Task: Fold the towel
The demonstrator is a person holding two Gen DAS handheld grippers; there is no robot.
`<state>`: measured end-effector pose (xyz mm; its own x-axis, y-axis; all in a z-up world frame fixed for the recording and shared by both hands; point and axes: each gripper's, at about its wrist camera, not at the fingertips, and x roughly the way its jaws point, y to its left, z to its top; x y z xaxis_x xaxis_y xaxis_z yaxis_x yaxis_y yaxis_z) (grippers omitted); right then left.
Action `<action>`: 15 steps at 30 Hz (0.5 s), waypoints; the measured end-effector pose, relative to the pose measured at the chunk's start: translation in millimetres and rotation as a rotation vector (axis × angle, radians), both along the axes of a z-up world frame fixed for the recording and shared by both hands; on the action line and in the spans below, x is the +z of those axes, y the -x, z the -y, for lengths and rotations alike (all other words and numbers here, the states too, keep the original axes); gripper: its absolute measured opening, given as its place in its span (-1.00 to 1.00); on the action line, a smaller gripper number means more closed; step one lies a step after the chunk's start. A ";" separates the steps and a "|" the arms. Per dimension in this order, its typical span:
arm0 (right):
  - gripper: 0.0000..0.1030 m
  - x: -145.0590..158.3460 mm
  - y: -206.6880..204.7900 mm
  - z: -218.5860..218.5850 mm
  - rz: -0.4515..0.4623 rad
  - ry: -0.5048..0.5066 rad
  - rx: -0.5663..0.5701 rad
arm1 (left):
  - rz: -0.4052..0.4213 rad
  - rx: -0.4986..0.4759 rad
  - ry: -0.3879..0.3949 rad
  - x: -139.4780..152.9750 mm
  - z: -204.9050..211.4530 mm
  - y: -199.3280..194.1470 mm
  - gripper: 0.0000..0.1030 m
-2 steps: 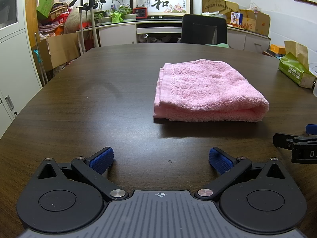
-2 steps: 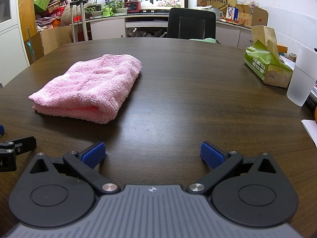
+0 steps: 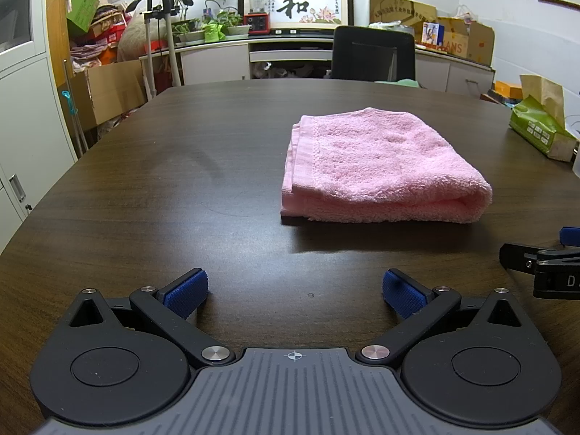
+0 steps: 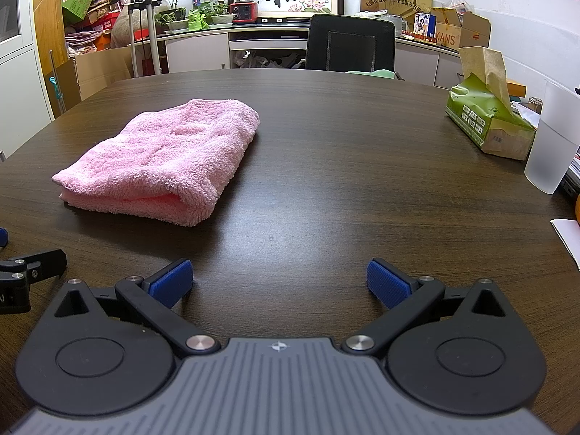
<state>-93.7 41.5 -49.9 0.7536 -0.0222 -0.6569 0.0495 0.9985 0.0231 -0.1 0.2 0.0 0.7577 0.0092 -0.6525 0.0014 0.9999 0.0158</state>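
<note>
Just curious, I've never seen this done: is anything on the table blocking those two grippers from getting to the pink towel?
Nothing visible does. Only bare table lies between the open left hand-held gripper and the towel, and likewise ahead of the open right hand-held gripper. The tissue pack sits far right.

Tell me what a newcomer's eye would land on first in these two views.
The pink towel stands out first: already folded into a thick pad, it lies on the dark wooden table, ahead of both grippers and touched by neither. Next come the blue fingertips of the left gripper and those of the right gripper, spread wide low in each view. On the table's right side stand a green tissue pack and a frosted cup.
</note>
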 end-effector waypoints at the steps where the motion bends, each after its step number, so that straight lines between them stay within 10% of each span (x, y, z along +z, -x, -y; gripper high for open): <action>1: 1.00 0.0 0.0 0.0 0.000 0.000 0.000 | 0.000 0.000 0.000 0.0 -0.1 0.1 1.00; 15: 1.00 0.0 0.0 0.0 0.000 0.000 0.000 | 0.001 0.000 -0.001 0.2 -0.6 -0.1 1.00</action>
